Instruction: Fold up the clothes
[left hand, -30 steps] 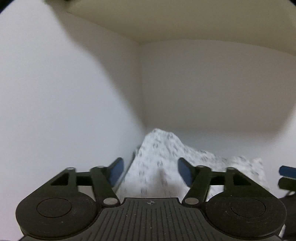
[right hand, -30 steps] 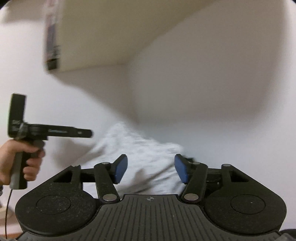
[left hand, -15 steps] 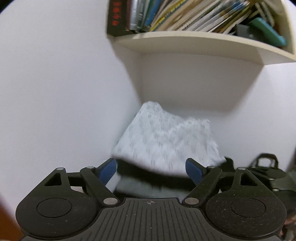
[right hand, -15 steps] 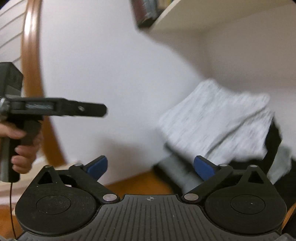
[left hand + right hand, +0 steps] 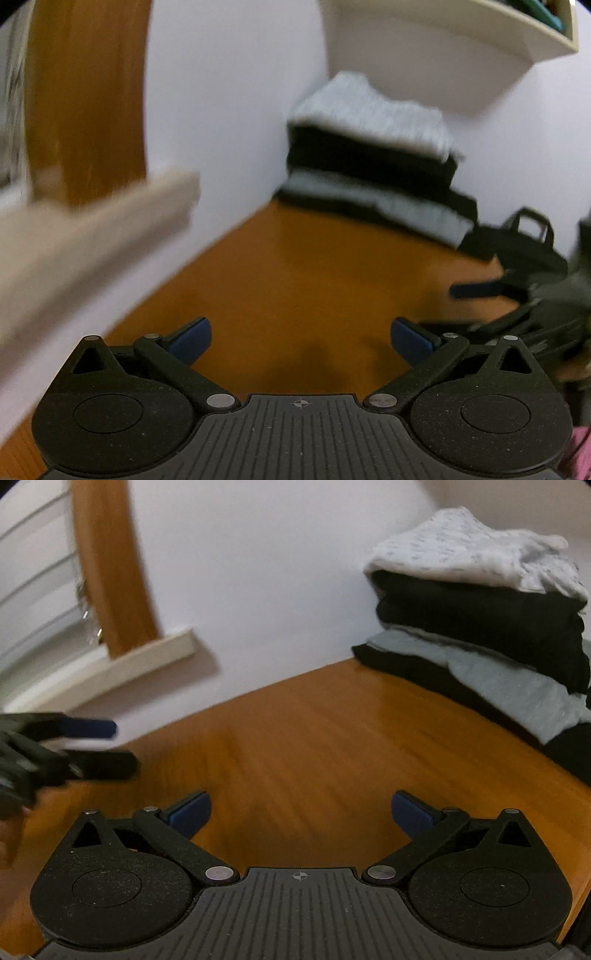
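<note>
A stack of folded clothes (image 5: 373, 155) (image 5: 480, 627) rests on the wooden table (image 5: 295, 277) (image 5: 314, 731) in the far corner against the white wall. A light grey patterned garment (image 5: 469, 550) tops it, with black and grey layers beneath. My left gripper (image 5: 301, 338) hangs open over bare wood, well short of the stack, nothing between its blue pads. My right gripper (image 5: 301, 808) is open too, also empty, with the stack far to its right. The left gripper (image 5: 85, 746) appears blurred at the left edge of the right wrist view.
A white window sill (image 5: 110, 664) and a wooden window frame (image 5: 110, 565) stand at the left. A shelf (image 5: 461, 40) hangs above the stack. A black bag (image 5: 517, 247) lies at the right of the left wrist view, with the blurred right gripper nearby.
Both grippers have pulled back and down from the stack and opened wider. The light grey garment now lies on top of the stack; the table shows below.
</note>
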`<state>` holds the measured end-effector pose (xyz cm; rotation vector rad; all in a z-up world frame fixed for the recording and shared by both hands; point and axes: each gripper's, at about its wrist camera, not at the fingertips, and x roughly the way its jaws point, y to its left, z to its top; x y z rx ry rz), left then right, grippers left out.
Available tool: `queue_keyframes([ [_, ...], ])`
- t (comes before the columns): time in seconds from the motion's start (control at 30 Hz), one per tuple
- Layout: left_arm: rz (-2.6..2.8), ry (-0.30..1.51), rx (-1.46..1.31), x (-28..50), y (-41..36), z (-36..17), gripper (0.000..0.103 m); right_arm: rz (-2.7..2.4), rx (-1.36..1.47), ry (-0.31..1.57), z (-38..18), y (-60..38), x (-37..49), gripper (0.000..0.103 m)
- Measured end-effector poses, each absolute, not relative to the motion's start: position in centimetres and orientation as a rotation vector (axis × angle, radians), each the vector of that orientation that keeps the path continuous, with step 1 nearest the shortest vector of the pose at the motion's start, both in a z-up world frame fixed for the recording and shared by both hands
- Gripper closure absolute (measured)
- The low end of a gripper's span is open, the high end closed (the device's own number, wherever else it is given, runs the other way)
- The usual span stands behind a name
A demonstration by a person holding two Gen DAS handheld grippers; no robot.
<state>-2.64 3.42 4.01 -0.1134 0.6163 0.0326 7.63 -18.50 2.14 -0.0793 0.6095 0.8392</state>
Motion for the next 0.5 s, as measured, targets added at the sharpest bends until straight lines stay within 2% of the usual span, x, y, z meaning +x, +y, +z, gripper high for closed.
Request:
queue_keyframes([
  [0.17, 0.048, 0.647, -0.089, -2.2, 5.1, 1.3, 0.000, 0.748, -0.156, 0.641, 0.8, -16.3, 5.3, 0.000],
  [0.5, 0.014, 0.694, -0.037, -1.2, 4.6, 0.4, 0.000, 0.437, -0.125, 0.668, 0.4, -15.9, 2.8, 0.000],
])
